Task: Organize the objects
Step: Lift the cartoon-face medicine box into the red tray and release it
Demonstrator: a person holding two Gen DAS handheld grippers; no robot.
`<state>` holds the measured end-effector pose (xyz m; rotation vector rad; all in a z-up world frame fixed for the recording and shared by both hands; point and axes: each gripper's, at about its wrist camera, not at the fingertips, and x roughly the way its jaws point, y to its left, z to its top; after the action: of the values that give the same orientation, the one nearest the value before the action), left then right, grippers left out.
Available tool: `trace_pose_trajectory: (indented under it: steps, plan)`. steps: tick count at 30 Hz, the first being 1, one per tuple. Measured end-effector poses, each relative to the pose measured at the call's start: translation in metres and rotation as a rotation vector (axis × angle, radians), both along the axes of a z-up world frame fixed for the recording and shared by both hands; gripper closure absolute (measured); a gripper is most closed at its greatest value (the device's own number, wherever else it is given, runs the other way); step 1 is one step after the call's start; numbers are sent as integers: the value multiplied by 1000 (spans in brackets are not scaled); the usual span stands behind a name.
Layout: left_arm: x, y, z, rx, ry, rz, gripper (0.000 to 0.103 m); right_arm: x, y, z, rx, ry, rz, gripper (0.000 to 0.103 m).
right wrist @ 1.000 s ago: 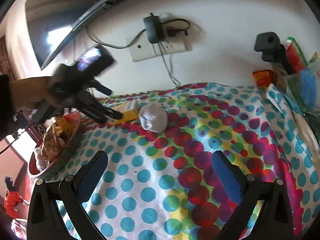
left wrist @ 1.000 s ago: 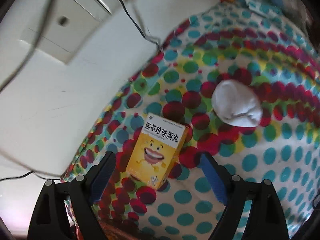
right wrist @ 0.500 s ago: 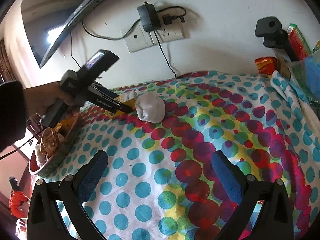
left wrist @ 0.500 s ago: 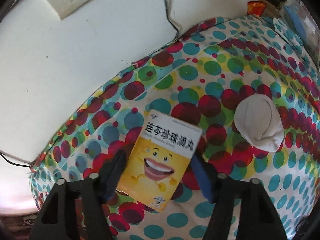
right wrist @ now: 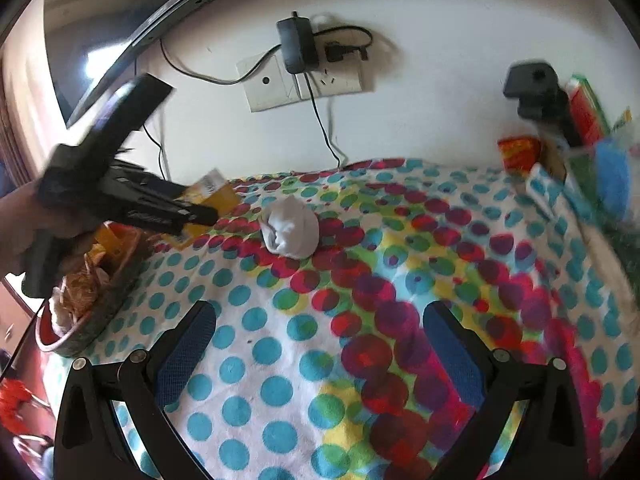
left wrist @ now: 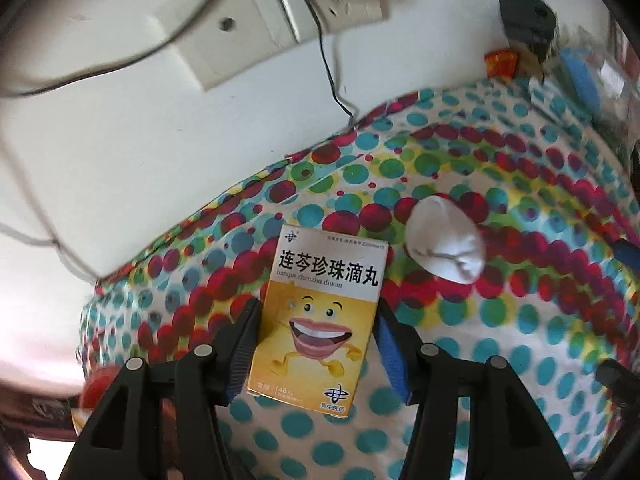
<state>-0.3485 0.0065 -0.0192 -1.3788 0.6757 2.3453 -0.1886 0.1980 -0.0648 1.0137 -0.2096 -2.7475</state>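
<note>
My left gripper [left wrist: 316,328] is shut on a yellow and white medicine box [left wrist: 320,316] with a smiling cartoon face, lifted off the dotted cloth. In the right wrist view the left gripper [right wrist: 200,216] holds the box [right wrist: 218,196] tilted above the cloth's far left. A rolled white sock [left wrist: 444,244] lies on the cloth to the right of the box; it also shows in the right wrist view [right wrist: 290,228]. My right gripper [right wrist: 316,344] is open and empty above the near part of the cloth.
A bowl [right wrist: 92,316] with wrappers and scraps sits at the cloth's left edge. A wall socket with a plugged charger [right wrist: 298,64] and cables is behind. A black stand [right wrist: 536,88], an orange packet [right wrist: 518,152] and boxes crowd the far right.
My left gripper closed on the medicine box and lifted it off the cloth. The right gripper stayed open and barely moved.
</note>
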Motion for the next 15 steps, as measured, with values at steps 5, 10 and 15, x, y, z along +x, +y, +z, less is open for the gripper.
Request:
trace_pose_trajectory:
  steps: [5,10,15]
  plan:
    - [29,-12,25,77,55,81,46,-21,-17,9,62,1,29,0]
    - [69,-43,43,163,136,159,46,-53,-47,6,156,-18,47,0]
    - [120,-112,63,258,208,265,46,-74,-79,0,253,-20,23,0]
